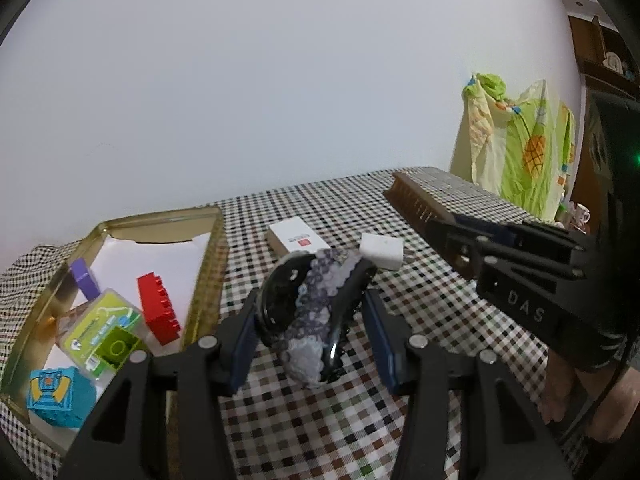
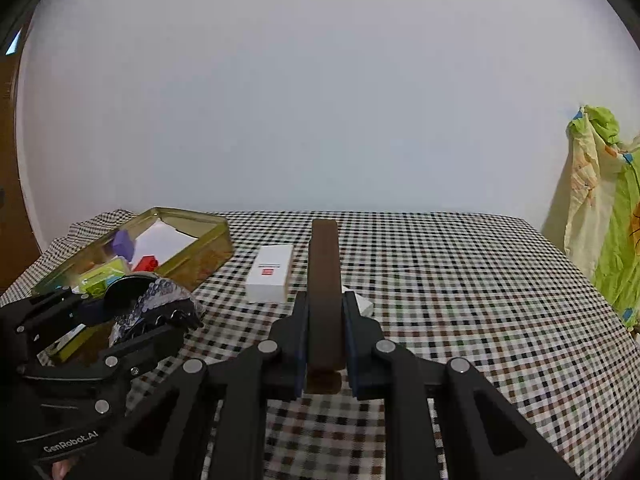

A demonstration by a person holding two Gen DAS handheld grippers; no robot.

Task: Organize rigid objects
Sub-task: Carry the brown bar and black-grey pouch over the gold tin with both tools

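Observation:
My left gripper (image 1: 310, 306) is shut on a black round mirror with grey lace trim (image 1: 308, 312), held above the checked table just right of the gold tin (image 1: 208, 264). The tin holds a red brick (image 1: 158, 308), a purple block (image 1: 84, 278), a green pack (image 1: 102, 330) and a blue block (image 1: 56, 394). My right gripper (image 2: 325, 304) is shut on a long brown comb (image 2: 325, 280) that points forward above the table. The left gripper with the mirror (image 2: 136, 300) also shows in the right wrist view, beside the tin (image 2: 192, 256).
A white box with a red mark (image 1: 298, 236) (image 2: 270, 266) and a white eraser-like block (image 1: 382, 250) (image 2: 362, 302) lie on the checked cloth (image 2: 480, 300). A green and yellow cloth (image 2: 600, 200) hangs at the right past the table edge.

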